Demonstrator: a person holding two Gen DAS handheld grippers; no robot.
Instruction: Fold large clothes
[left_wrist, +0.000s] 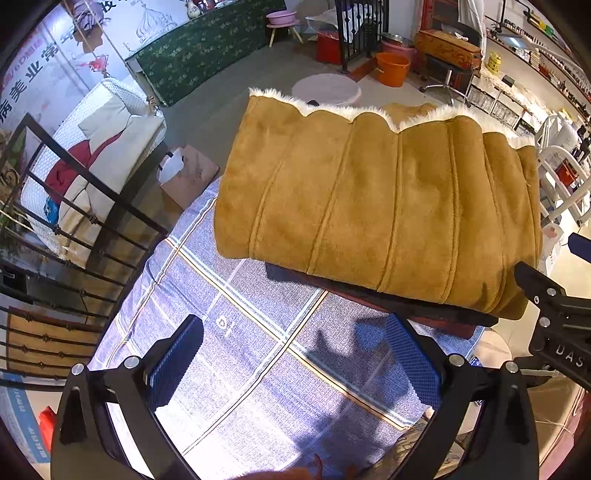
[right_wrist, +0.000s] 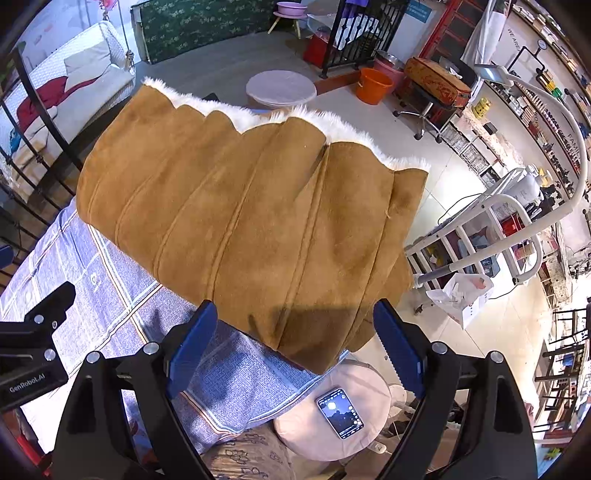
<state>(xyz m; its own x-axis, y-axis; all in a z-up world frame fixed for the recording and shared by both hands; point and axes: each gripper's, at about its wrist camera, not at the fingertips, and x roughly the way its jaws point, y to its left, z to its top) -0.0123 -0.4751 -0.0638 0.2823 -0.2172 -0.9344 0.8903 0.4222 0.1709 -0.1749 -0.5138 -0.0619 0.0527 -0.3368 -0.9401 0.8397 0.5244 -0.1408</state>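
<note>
While both grippers point steeply down, the tan suede coat (left_wrist: 376, 206) lies folded on the blue plaid cloth (left_wrist: 236, 332), white fur trim along its far edge. Left gripper (left_wrist: 295, 363) — jaws wide apart, nothing between them, just short of the coat's near edge. Right gripper (right_wrist: 295, 347) — jaws wide apart, straddling the coat's near corner, pads not pressing. A phone (right_wrist: 340, 412) lies on a round cushion near that corner.

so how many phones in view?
1. One phone, screen lit, lies on the round cushion below the folded tan coat, right wrist view. Others may be hidden.
</note>
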